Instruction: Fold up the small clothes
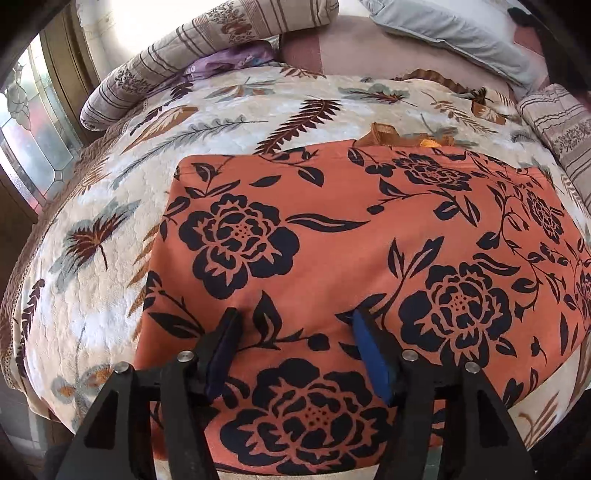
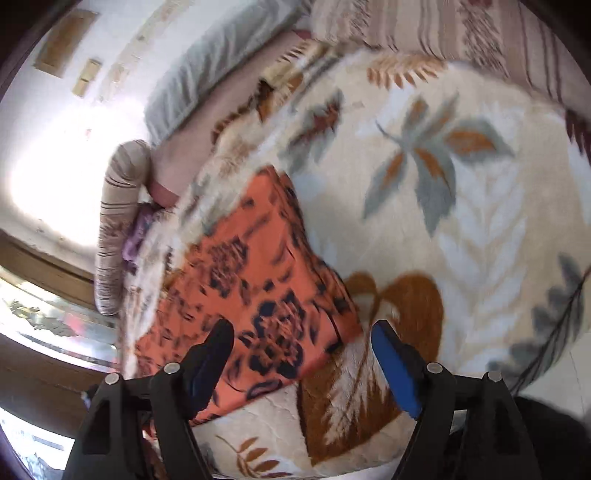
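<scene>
Fingers (image 1: pixel 364 328) of the left gripper (image 1: pixel 295 325) stand apart, with nothing between them, and their tips are over the near part of the orange garment (image 1: pixel 332 240); whether they touch the cloth I cannot tell. This garment, with black flowers printed on it, lies flat on the blanket (image 1: pixel 110 229) of the bed, which is cream with a pattern of leaves. Its far edge is straight, its left edge runs down toward the camera, and the far-left corner is a little rounded. At the far edge a small brown and yellow piece (image 1: pixel 384 134) shows, but what it is I cannot tell.

In the right wrist view the fingers (image 2: pixel 393 354) of the right gripper (image 2: pixel 301 334) are also apart and hold nothing. They are above one corner of the garment (image 2: pixel 258 280), where its edge meets the blanket (image 2: pixel 480 221); this view is blurred. To the right of that edge the blanket is free and wide.

On the left of the garment, in the left wrist view, a broad band of blanket is open up to a rolled striped quilt (image 1: pixel 155 74). Behind it lie a purple cloth (image 1: pixel 229 61) and a grey pillow (image 1: pixel 454 33). One more striped quilt (image 1: pixel 557 125) is close to the garment's right side.
</scene>
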Available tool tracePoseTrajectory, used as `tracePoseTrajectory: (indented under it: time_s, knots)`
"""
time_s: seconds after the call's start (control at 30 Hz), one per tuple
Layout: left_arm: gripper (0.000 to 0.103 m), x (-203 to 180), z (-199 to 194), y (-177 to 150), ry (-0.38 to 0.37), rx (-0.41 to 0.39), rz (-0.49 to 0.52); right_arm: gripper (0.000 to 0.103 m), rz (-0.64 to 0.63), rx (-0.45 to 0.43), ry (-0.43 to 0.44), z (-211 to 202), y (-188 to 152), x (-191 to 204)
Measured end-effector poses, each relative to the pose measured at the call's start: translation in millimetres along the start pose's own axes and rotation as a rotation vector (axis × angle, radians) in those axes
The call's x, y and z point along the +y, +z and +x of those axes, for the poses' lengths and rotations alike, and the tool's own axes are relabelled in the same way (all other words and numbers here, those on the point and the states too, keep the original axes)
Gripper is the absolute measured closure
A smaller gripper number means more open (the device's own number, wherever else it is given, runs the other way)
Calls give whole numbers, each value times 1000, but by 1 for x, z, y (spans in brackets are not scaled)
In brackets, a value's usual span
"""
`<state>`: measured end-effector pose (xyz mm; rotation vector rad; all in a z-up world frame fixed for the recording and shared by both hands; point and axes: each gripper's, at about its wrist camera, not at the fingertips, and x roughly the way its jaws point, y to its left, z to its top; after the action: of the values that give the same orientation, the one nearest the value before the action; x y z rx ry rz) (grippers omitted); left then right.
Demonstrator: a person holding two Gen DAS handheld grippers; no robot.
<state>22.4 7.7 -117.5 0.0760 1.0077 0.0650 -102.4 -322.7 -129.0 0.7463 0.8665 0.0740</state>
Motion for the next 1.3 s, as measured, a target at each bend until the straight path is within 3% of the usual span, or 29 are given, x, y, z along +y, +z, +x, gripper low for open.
tracePoseTrajectory:
  time_s: [0.07, 0.2, 0.33, 0.4, 0.43, 0.47, 0.5, 0.6, 0.7, 0.8, 0.9, 0.97, 1.0, 1.07, 1.13, 1.17, 1.23, 1.3]
  knots:
    - [38, 4, 1, 1, -14, 3, -8, 20, -30, -3, 57, 2, 24, 3]
    - [37, 9, 1, 0, -24, -1, -5, 20, -68, 140, 145, 60, 80, 15]
    - [36, 7, 3, 0, -34, 3, -15, 20, -83, 247, 61, 133, 124, 14]
    - [35, 9, 3, 0, -38, 2, -14, 23, -95, 286, 52, 156, 130, 17]
    - [34, 10, 3, 0, -41, 2, -14, 38, -126, 291, 38, 162, 130, 22]
    - [33, 11, 4, 0, -42, 0, -15, 78, -172, 312, 5, 167, 128, 30]
    - [32, 12, 4, 0, -43, -2, -17, 84, -213, 316, -49, 169, 125, 36]
    - [31, 11, 6, 0, -40, -9, -10, 86, -299, 206, -210, 162, 125, 45]
    - [30, 11, 6, 0, -40, -10, -8, 79, -264, 150, -241, 159, 125, 39]
    - [31, 16, -2, 6, -65, 10, -13, 72, -263, 19, -303, 121, 118, 52]
    - [31, 42, -32, 7, -113, -72, -113, 64, -285, -5, -132, 84, 91, 83]
    - [31, 64, -49, 2, -127, -112, -188, 27, -310, 39, -17, 69, 61, 99]
    - [31, 75, -52, -2, -127, -117, -220, 23, -313, 45, 37, 66, 46, 104]
    - [31, 88, -39, -13, -104, -70, -252, 23, -321, 71, 92, 67, 17, 101]
    - [31, 94, -6, -26, -108, 62, -273, 23, -294, 132, 19, 93, 0, 85]
    - [29, 96, -1, -31, -118, 43, -275, 23, -260, 164, 1, 109, -4, 71]
    - [29, 90, -7, -29, -92, 23, -231, 23, -287, 96, 22, 107, -7, 68]
    - [29, 90, -8, -28, -108, 17, -237, 23, -266, 104, -3, 104, -7, 72]
